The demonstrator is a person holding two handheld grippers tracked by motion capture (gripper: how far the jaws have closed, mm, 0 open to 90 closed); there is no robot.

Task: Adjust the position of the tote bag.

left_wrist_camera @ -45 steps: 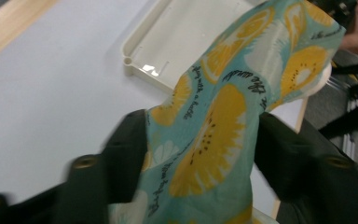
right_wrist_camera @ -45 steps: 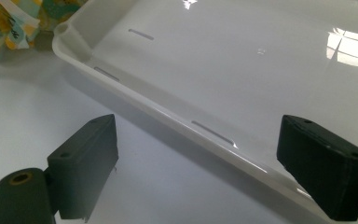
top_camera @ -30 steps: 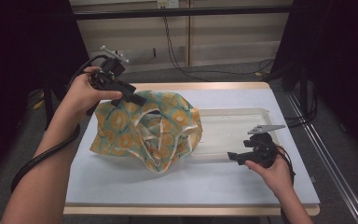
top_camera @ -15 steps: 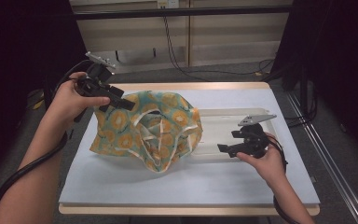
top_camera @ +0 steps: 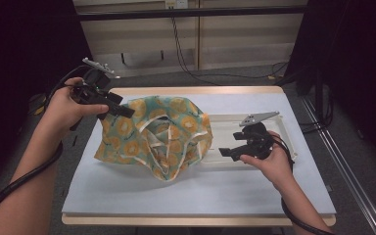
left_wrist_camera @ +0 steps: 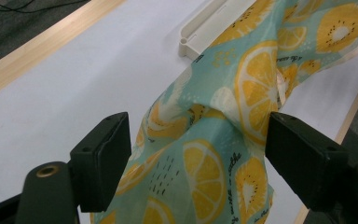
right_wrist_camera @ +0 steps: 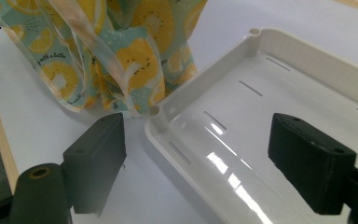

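At the far left of the bench [top_camera: 127, 196], the person's left hand [top_camera: 68, 110] is holding the left tongs [top_camera: 122, 111] above the left edge of the lemon-print cloth [top_camera: 156, 134]. In the left gripper view, these tongs [left_wrist_camera: 198, 154] are standing spread, with a raised fold of the cloth [left_wrist_camera: 214, 140] lying between the two jaws; neither pad is pressing on the fabric.

The cloth is sitting crumpled in the middle of the bench, on the pale blue mat [top_camera: 186, 191]. Its right part is draping over the left end of the white tray [top_camera: 284, 128], while its left part is resting on the mat.

The tray is lying on the right half of the bench, just right of the cloth. In the right gripper view, the near-left corner of the tray [right_wrist_camera: 156, 112] is lying just beside the hanging hem of the cloth [right_wrist_camera: 121, 60].

At the right, the right hand [top_camera: 269, 164] is holding the right tongs [top_camera: 225, 152] low over the tray, pointing left toward the cloth. In the right gripper view, the tongs [right_wrist_camera: 196, 154] are standing spread and are gripping nothing: one jaw is hanging over the mat, the other over the tray floor.
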